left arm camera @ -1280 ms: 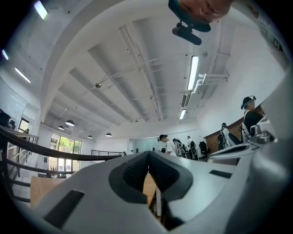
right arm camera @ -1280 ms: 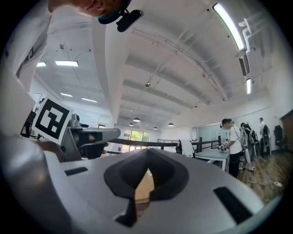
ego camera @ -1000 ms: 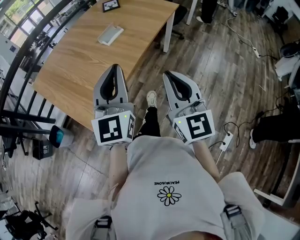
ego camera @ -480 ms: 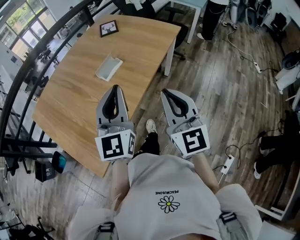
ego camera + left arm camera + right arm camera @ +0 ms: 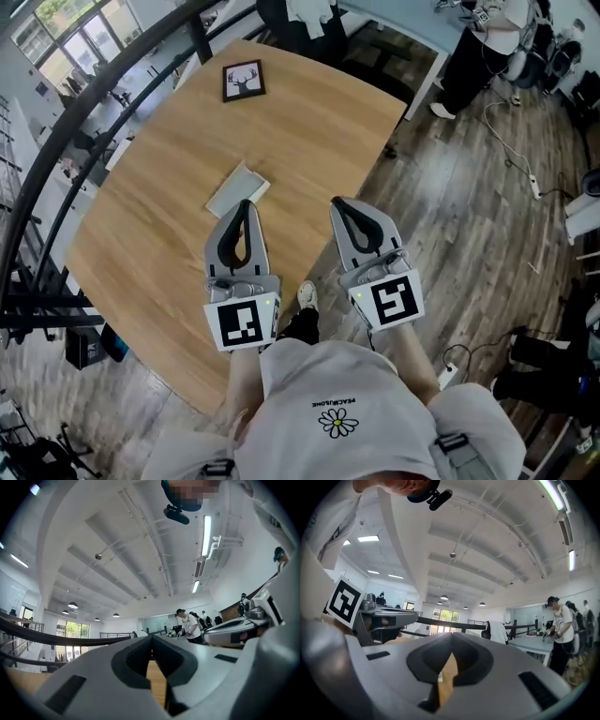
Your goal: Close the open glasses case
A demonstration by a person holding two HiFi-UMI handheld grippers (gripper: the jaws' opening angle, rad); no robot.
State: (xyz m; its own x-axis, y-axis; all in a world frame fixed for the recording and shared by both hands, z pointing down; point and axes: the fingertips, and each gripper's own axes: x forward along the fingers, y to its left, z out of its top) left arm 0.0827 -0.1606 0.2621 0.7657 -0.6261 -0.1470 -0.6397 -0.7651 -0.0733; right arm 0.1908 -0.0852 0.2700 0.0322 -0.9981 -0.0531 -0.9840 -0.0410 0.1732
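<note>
The glasses case (image 5: 236, 189) is a pale grey, flat oblong lying on the wooden table (image 5: 309, 141). In the head view my left gripper (image 5: 246, 204) is held level over the table with its tips at the case's near edge, jaws shut and empty. My right gripper (image 5: 339, 202) is beside it over the table's right edge, also shut with nothing in it. In the left gripper view the left gripper (image 5: 151, 637) shows only a strip of tabletop through its gap; the case is hidden. The right gripper view shows the right gripper (image 5: 451, 634) shut.
A black-framed deer picture (image 5: 244, 81) lies at the table's far end. A dark curved railing (image 5: 56, 159) runs along the table's left. A person (image 5: 487, 37) stands at the far right beside another desk. Cables and a power strip (image 5: 448, 375) lie on the plank floor.
Both grippers have moved forward from above the floor and the table's corner to over the table. The case, far ahead before, now lies right at the left gripper's tips.
</note>
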